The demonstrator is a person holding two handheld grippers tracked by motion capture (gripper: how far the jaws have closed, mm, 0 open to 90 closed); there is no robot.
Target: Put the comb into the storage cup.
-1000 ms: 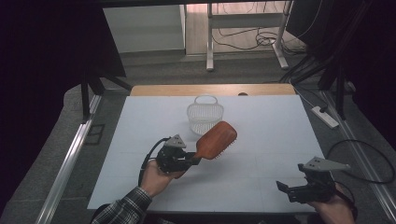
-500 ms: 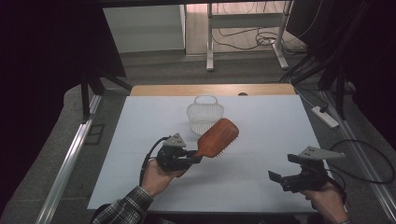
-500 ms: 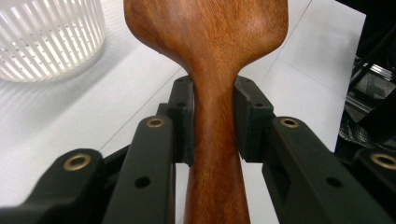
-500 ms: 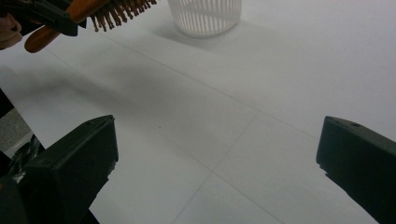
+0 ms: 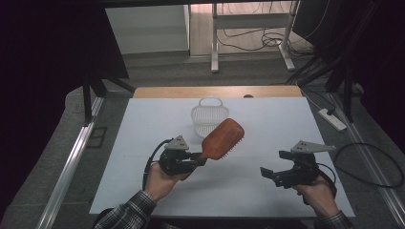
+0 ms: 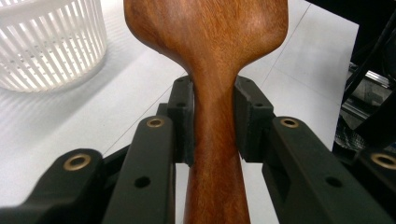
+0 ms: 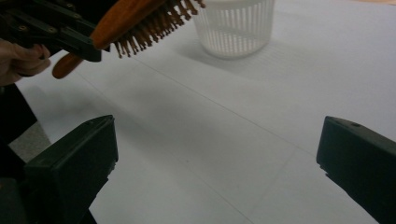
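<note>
My left gripper (image 5: pixel 198 160) is shut on the handle of a brown wooden hairbrush (image 5: pixel 223 139), which it holds above the table with the head up and to the right. In the left gripper view both pads press the handle (image 6: pixel 214 140) on either side. The right gripper view has the brush (image 7: pixel 140 21) at the upper left, bristles facing down. A white slotted basket (image 5: pixel 208 117) stands upright behind the brush. My right gripper (image 5: pixel 271 173) hovers at the front right of the table, open, with nothing between its jaws.
The white table (image 5: pixel 267 124) has bare room between the two grippers and to the right of the basket. A wooden strip (image 5: pixel 215 91) runs along its far edge. Metal rails, cables and a power strip (image 5: pixel 333 119) lie on the floor around it.
My right gripper has moved left and a little away from the front edge, towards the table's middle. The brush's head has tilted slightly more upright in the left gripper.
</note>
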